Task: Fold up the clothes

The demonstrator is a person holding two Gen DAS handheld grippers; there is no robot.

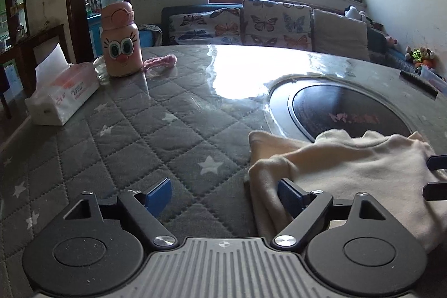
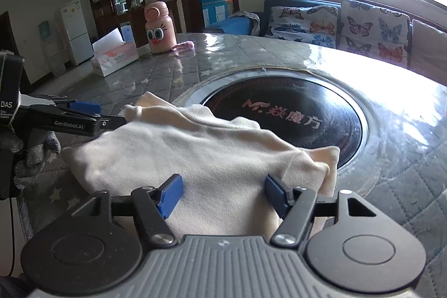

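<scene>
A cream garment (image 1: 349, 169) lies folded on the quilted grey table cover (image 1: 134, 136), partly over the round black cooktop (image 1: 346, 111). My left gripper (image 1: 223, 196) is open at the garment's left edge; its right finger rests against the cloth and its left finger is over bare cover. In the right wrist view the garment (image 2: 195, 155) fills the near middle. My right gripper (image 2: 222, 193) is open just above its near edge, holding nothing. The left gripper (image 2: 92, 113) shows at the left of that view, beside the cloth.
A pink cartoon-face bottle (image 1: 120, 42) and a tissue pack (image 1: 61, 99) stand at the far left of the table, with a pink fluffy band (image 1: 162, 62) beside the bottle. A dark remote (image 1: 419, 83) lies far right. A sofa with butterfly cushions (image 1: 251, 24) stands behind.
</scene>
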